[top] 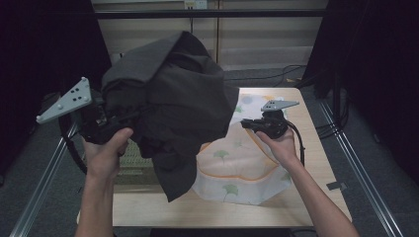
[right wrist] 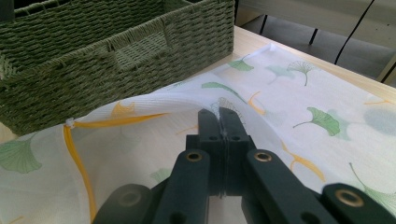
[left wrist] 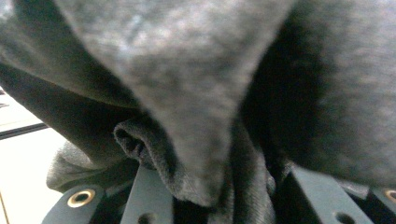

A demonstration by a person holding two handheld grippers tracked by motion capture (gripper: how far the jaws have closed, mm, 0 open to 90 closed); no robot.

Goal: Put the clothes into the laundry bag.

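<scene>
Cloth first: I see a dark grey garment [top: 168, 103] bunched and hanging above the left half of the desk [top: 316, 163], lifted clear of it, its lower folds dangling over the white mesh bag [top: 242, 168] printed with green ginkgo leaves. My left hand-held gripper [top: 106, 121] has that garment; in the left gripper view its folds [left wrist: 196, 154] are pinched between the two black jaws, which stand a little apart around the thick fabric. My right hand-held gripper [right wrist: 218, 116] is closed tight on the edge of the mesh bag [right wrist: 154, 102], raising that edge off the desk beside the orange zip line [right wrist: 74, 154]. Just behind the bag stands a green woven basket [right wrist: 116, 51]. I can read no brand, label or writing anywhere; the small tag at the top of the high view is too blurred, perhaps printed.
</scene>
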